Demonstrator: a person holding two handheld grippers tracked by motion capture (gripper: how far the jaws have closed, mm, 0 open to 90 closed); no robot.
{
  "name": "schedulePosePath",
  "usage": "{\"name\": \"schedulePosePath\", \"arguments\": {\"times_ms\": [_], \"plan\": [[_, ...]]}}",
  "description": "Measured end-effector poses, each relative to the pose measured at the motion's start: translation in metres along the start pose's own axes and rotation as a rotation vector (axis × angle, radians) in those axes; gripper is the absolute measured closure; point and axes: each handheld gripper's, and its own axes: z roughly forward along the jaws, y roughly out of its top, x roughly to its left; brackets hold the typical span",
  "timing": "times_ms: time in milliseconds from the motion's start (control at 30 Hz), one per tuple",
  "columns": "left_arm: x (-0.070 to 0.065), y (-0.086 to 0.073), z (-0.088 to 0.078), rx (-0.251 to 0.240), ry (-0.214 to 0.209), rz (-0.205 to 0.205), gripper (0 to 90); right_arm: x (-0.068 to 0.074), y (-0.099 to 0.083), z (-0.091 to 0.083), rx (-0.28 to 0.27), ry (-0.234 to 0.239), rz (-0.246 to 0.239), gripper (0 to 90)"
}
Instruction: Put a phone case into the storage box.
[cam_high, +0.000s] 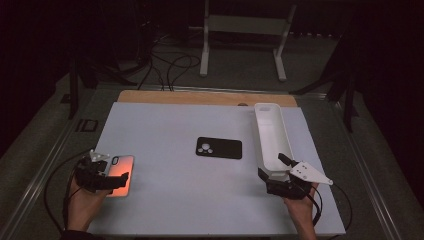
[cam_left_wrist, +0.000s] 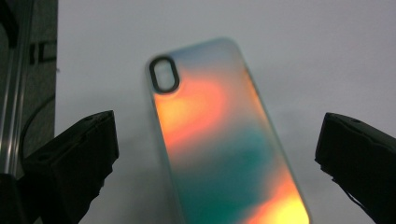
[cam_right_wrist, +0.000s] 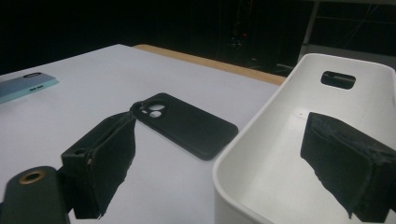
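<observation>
Near left table edge, left claw (cam_high: 111, 173) (jaws apart) over iridescent case (cam_high: 121, 172).

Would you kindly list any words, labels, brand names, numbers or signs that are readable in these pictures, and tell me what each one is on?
No readable text in any view.
The colourful phone case between the left gripper's open jaws: printed colours, no lettering.
The black phone case: plain, no visible brand.
The white bin, whose near wall the right gripper's open jaws straddle: a small mark inside, too small to read.
</observation>
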Motion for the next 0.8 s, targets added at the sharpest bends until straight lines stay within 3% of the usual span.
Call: {"name": "schedulePosePath", "arguments": {"times_ms": [233, 433, 667, 800], "plan": [[-0.004, 0.0, 0.013, 0.087, -0.011, -0.033, 0.9, 0.0, 0.0, 0.0, 0.001, 0.001, 0.0, 10.3], [-0.008, -0.004, 0.022, 0.121, -0.019, -0.026, 0.5, 0.0, 0.0, 0.0, 0.002, -0.002, -0.002, 10.3], [-0.007, -0.01, 0.029, 0.143, -0.011, -0.045, 0.3, 0.0, 0.0, 0.0, 0.001, 0.0, -0.001, 10.3], [-0.005, -0.012, 0.029, 0.126, -0.012, -0.052, 3.2, 0.0, 0.0, 0.0, 0.001, -0.001, -0.002, 10.3]]}}
